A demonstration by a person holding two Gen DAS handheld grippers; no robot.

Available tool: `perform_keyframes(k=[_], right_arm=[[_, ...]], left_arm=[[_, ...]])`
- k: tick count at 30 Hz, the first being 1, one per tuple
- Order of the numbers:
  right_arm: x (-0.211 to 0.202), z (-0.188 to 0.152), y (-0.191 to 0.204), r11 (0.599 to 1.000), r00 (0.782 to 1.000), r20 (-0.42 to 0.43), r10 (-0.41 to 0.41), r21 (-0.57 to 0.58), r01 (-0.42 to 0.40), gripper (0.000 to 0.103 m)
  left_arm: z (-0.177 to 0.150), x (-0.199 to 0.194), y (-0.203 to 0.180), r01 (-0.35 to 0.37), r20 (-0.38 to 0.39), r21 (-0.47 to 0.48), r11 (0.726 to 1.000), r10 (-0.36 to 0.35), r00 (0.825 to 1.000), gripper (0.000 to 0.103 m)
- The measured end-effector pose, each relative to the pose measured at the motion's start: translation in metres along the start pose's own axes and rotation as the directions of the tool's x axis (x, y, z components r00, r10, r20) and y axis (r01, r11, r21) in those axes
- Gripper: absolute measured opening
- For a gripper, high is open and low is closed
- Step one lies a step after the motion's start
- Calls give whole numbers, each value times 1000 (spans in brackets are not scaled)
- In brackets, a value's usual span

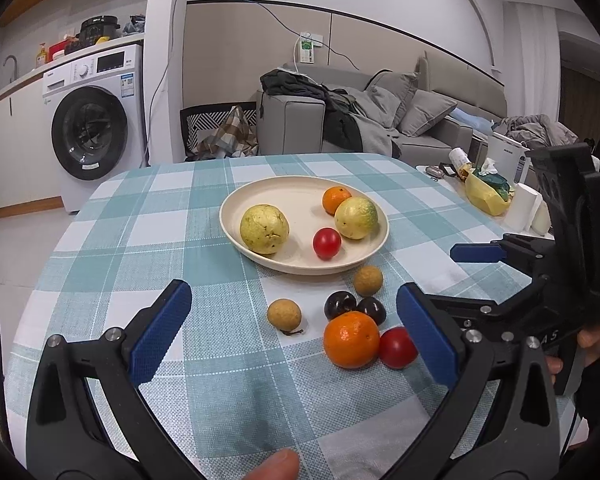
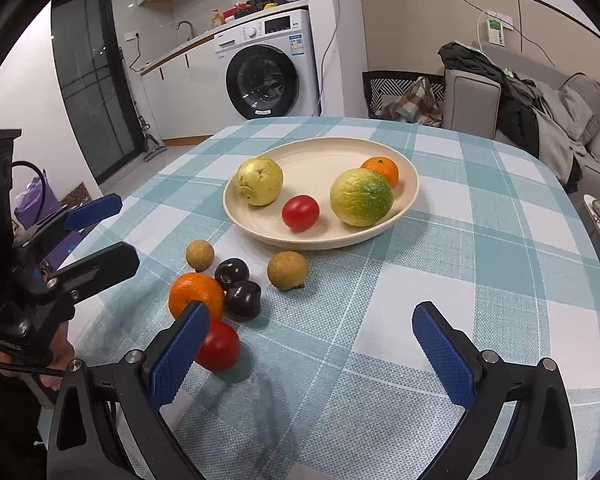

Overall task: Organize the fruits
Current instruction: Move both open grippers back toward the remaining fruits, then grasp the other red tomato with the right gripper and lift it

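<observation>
On a table covered by a blue and white checked cloth (image 1: 228,360), a cream plate (image 1: 284,192) is seen holding two yellow-green fruits, a small orange and a red tomato. Just in front of the plate, loose fruit is gathered on the cloth: two brown longans, two dark plums, an orange (image 1: 351,339) and a tomato (image 1: 397,347), the last two touching. The left tongs (image 1: 294,328) are held wide apart and empty above the cloth, with the loose fruit lying between and just beyond the blue pads. The right tongs (image 2: 312,340) are likewise spread and empty, their left pad overlapping the orange (image 2: 196,292) and tomato (image 2: 219,346).
</observation>
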State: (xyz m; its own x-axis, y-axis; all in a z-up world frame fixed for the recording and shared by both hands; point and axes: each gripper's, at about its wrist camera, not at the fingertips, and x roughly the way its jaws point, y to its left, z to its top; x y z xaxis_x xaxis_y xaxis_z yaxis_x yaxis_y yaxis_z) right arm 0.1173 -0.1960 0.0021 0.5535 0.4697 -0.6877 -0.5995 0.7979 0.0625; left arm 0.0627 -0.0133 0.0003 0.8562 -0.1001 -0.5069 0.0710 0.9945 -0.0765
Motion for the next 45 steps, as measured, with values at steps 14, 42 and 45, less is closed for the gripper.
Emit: perform_keyframes(k=[14,42,45], right_arm=[[11,-6,8,996,990,-105,89,-19,-92,102],[18,-15,44,977,972,-163,169,-103,-187,59],[20,-15,46,978,972,-171,160,-108,-180,55]], left_arm=[[-2,1,-9,-5,-18,36,999,6,1000,102],[-5,10,0,16,-67,-3,1000,-16,998,102],[-6,13,-1,21,-77,-2,1000,-21,997,102]])
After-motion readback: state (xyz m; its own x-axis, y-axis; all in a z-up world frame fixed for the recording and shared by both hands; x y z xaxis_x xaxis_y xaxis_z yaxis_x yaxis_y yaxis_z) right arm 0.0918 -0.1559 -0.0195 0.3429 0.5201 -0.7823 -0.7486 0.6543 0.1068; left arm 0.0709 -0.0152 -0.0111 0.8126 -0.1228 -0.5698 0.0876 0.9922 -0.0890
